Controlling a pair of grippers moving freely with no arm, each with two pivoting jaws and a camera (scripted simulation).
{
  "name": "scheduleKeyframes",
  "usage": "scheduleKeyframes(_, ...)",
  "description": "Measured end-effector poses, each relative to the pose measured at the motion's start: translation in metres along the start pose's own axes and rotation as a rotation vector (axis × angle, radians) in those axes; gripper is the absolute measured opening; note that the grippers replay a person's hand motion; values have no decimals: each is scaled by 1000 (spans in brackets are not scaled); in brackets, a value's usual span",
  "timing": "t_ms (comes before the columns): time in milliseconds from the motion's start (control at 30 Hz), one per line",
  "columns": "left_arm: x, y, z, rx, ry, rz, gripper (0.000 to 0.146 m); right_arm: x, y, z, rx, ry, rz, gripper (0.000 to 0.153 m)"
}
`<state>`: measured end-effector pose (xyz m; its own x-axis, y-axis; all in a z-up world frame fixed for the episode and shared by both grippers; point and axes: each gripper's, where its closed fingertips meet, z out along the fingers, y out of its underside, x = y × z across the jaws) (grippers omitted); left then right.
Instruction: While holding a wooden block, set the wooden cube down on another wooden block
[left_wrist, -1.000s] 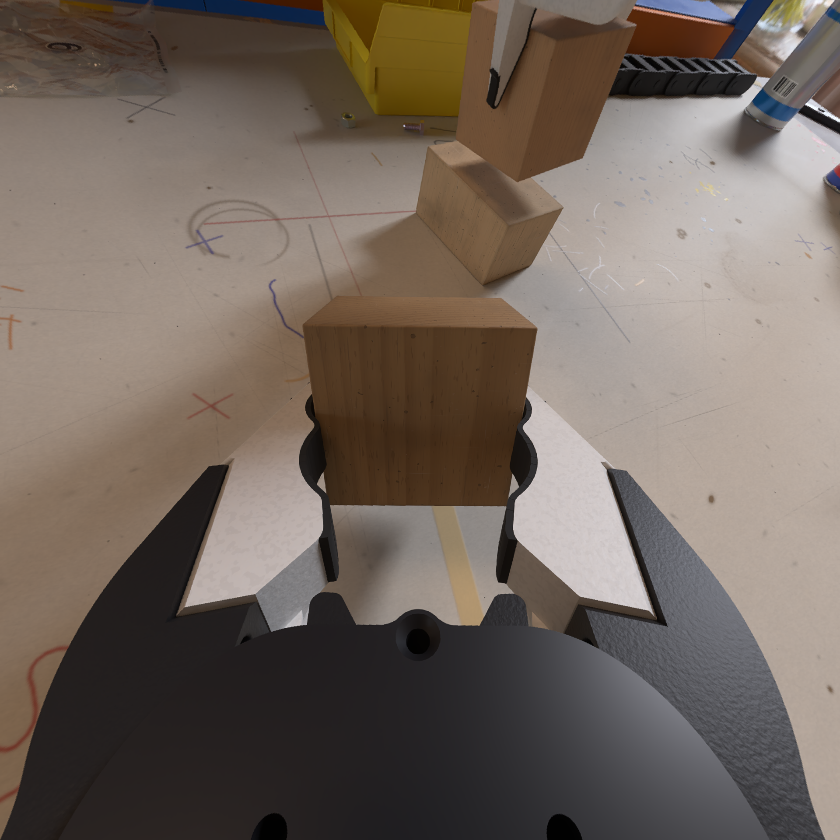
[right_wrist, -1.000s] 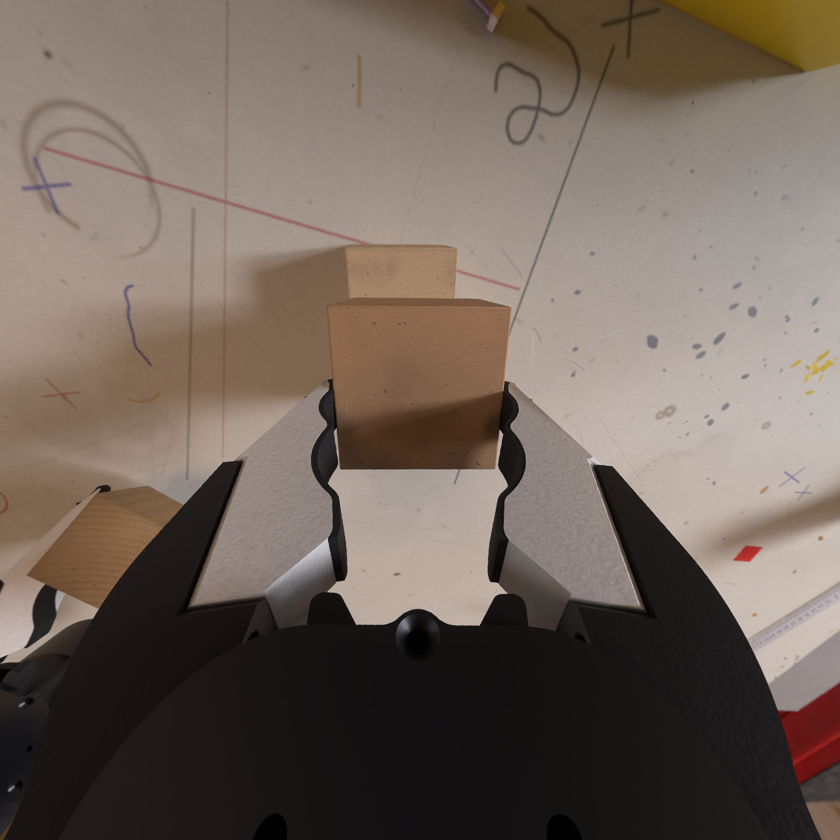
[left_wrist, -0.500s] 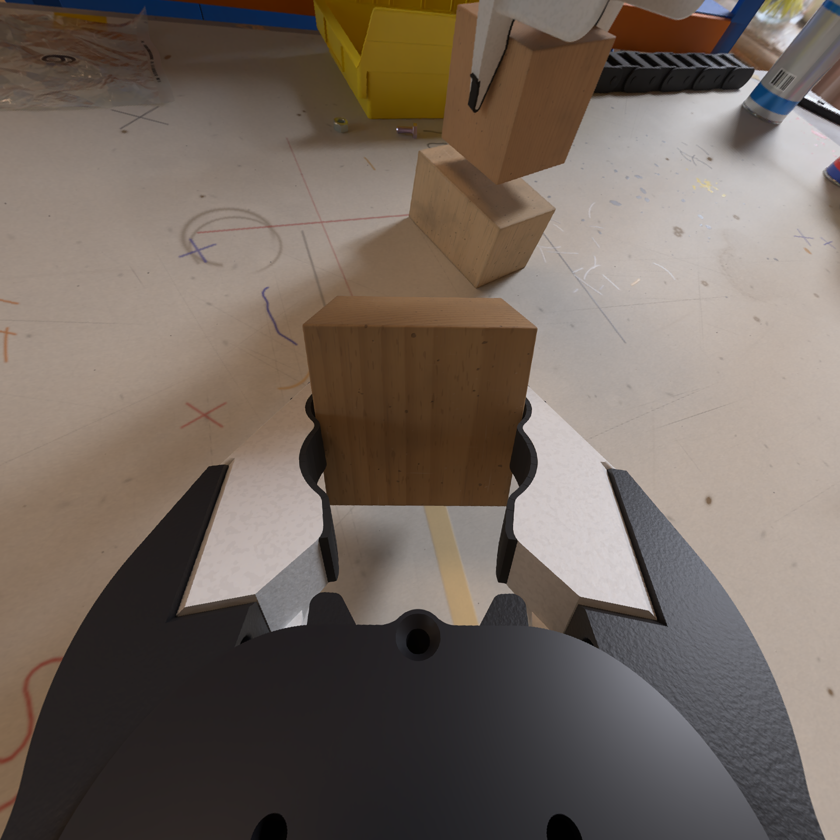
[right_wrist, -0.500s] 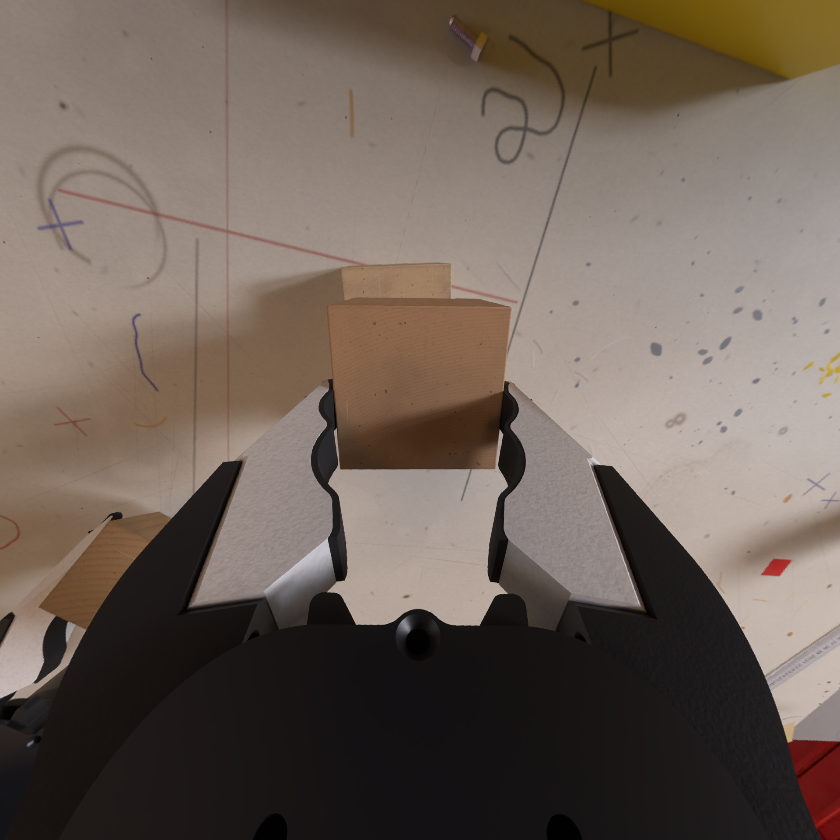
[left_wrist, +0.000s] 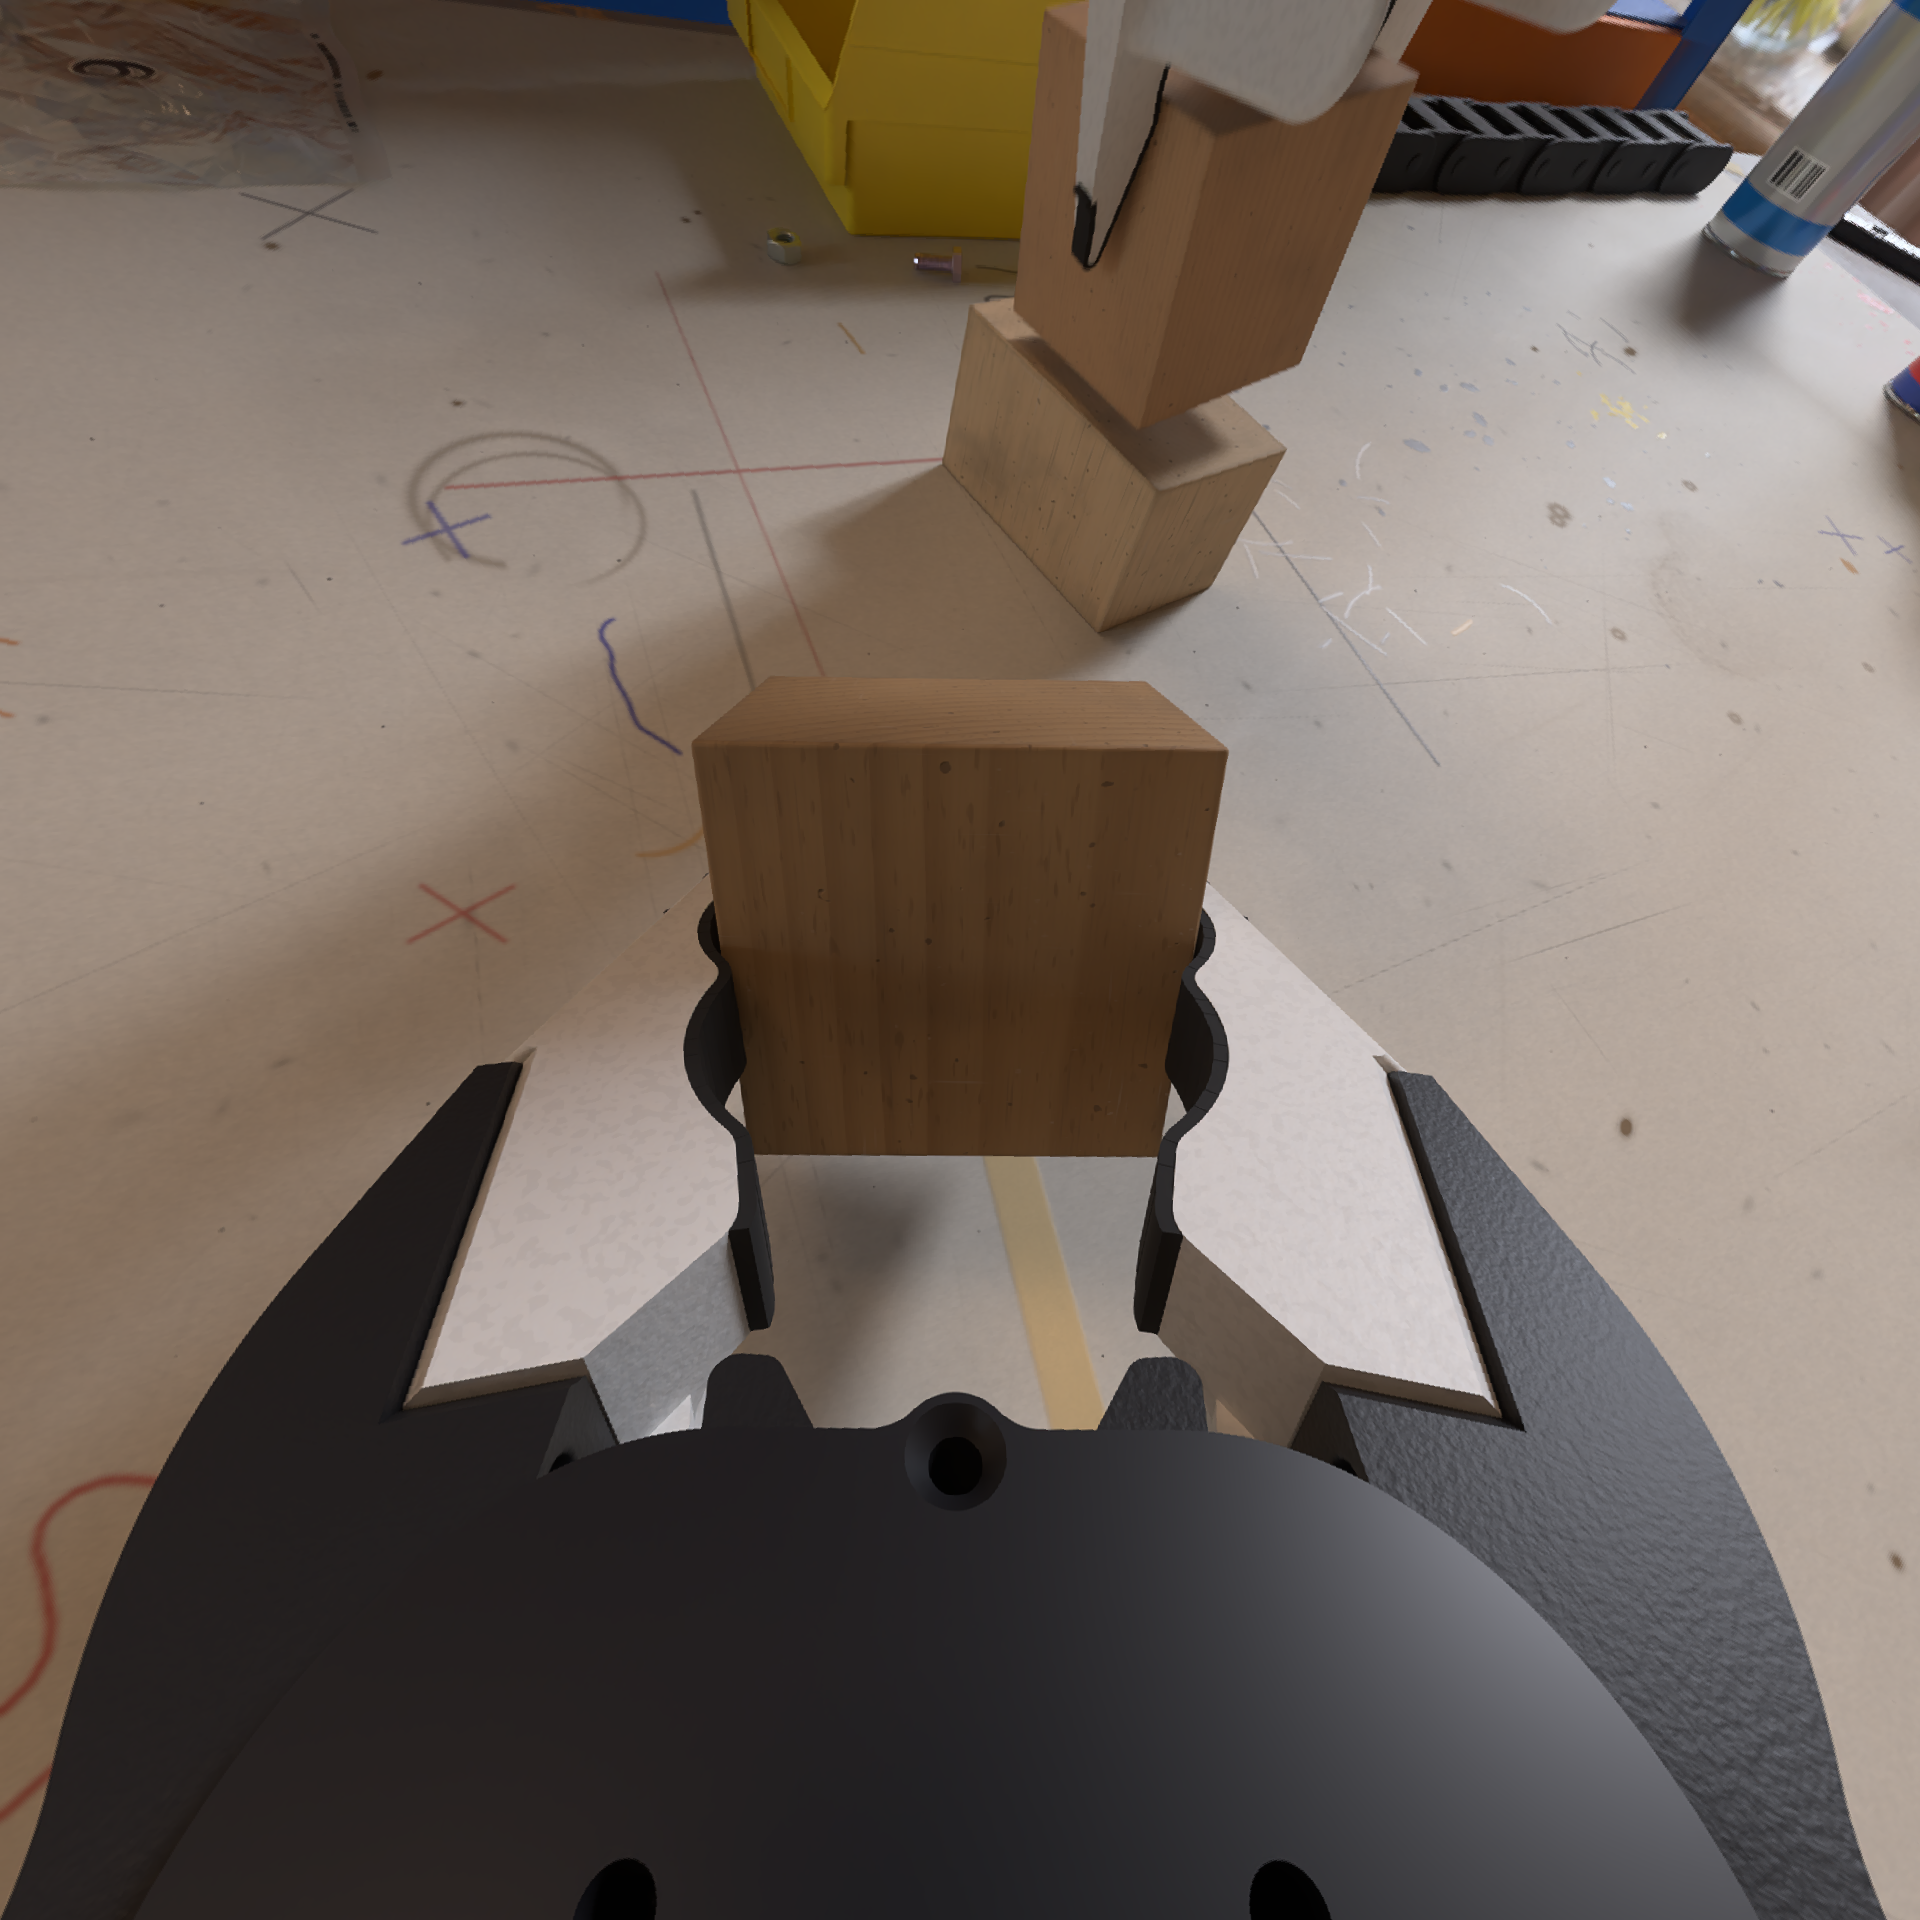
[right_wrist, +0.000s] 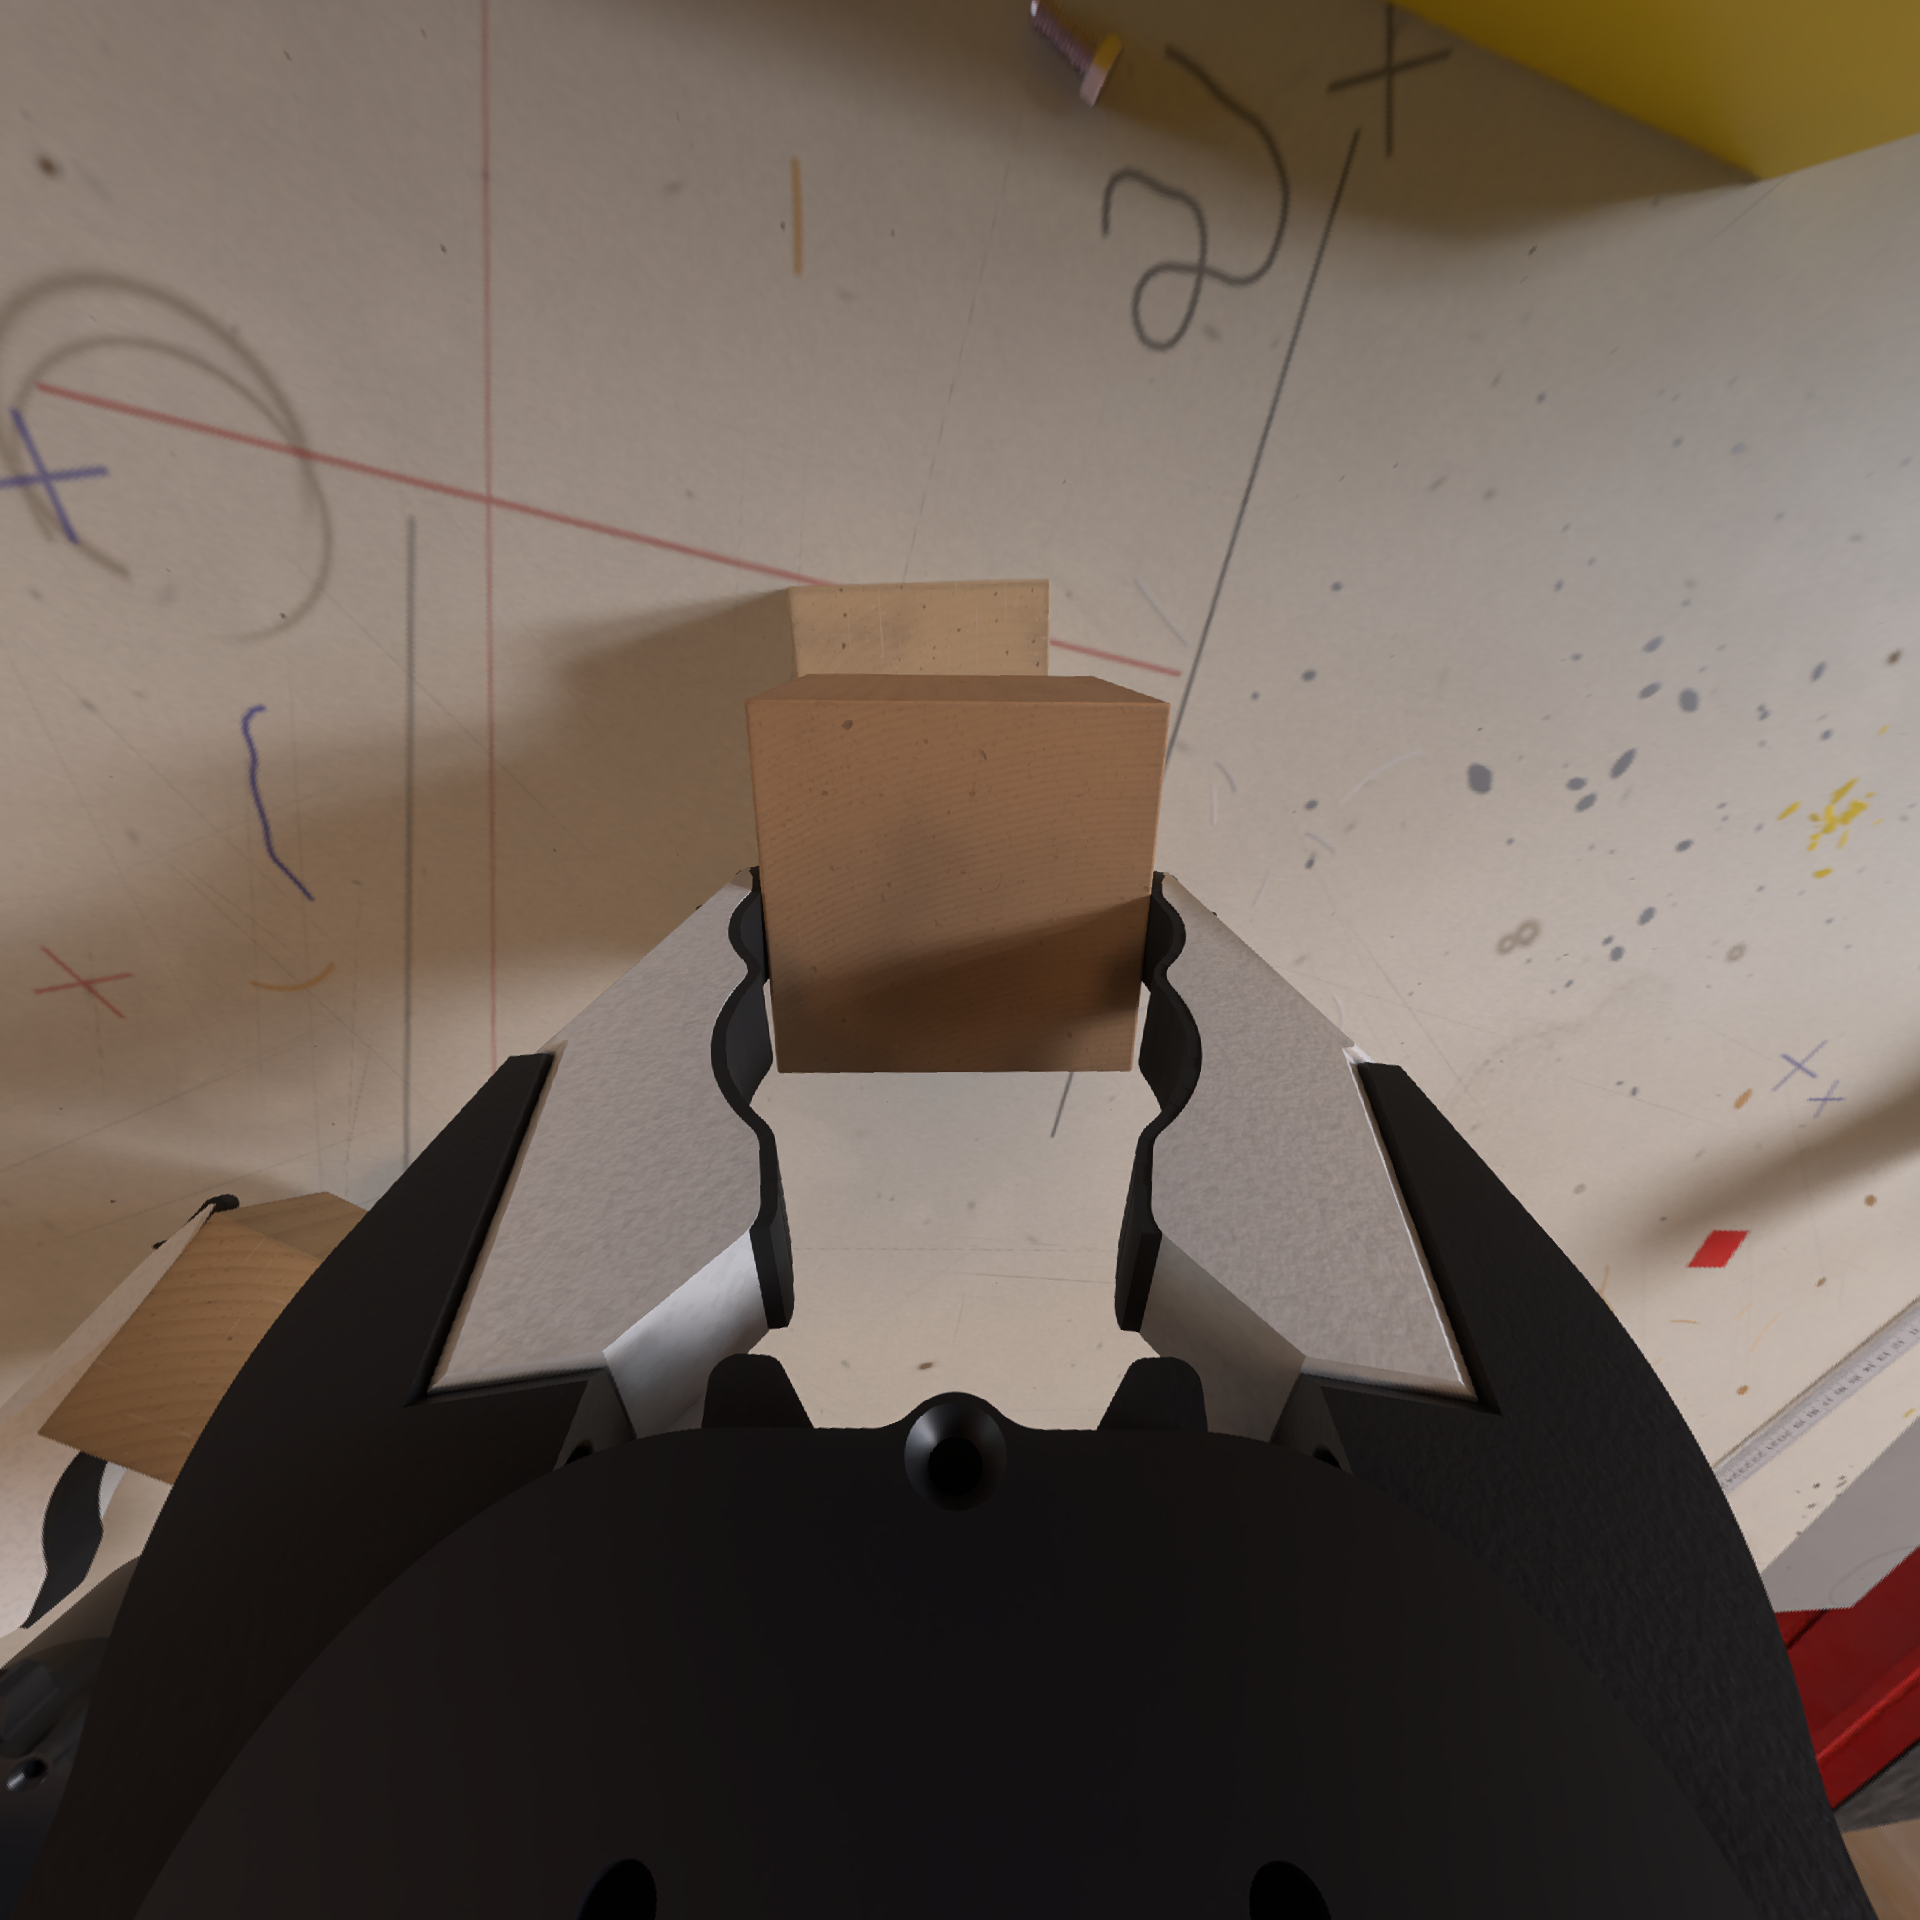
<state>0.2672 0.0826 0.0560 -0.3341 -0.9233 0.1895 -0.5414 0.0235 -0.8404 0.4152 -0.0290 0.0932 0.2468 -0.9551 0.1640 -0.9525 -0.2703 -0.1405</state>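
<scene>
Lower than a second ago, right gripper clamps wooden cube just above pale block | left gripper clamps dark block aloft

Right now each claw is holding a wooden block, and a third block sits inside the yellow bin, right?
Not quite. The third block sits on the table, in front of the yellow bin, as the left wrist view shows. The left claw and right claw do each hold a block.
</scene>
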Motion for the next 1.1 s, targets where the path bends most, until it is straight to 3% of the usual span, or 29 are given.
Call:
scheduleKeyframes(167,-3,-2,-3,12,2,-22,83,3,-4,-14,38,25,3,72)
scheduleKeyframes(333,-1,1,-3,8,7,-14,83,-3,-2,-14,36,-72,46,72)
scheduleKeyframes(500,-2,4,-3,1,5,-13,83,2,-5,-23,54,-35,30,72)
scheduleKeyframes(733,-1,1,-3,8,7,-14,83,1,4,-2,19,-40,8,72)
scheduleKeyframes(900,-2,0,-3,11,4,-19,83,3,-11,-25,88,-55,19,72)
scheduleKeyframes(1000,0,0,-1,9,17,-28,83,3,-10,-23,85,-38,2,72)
scheduleKeyframes(1100,2,4,0,1,14,-10,83,-1,-12,-23,99,-111,33,72)
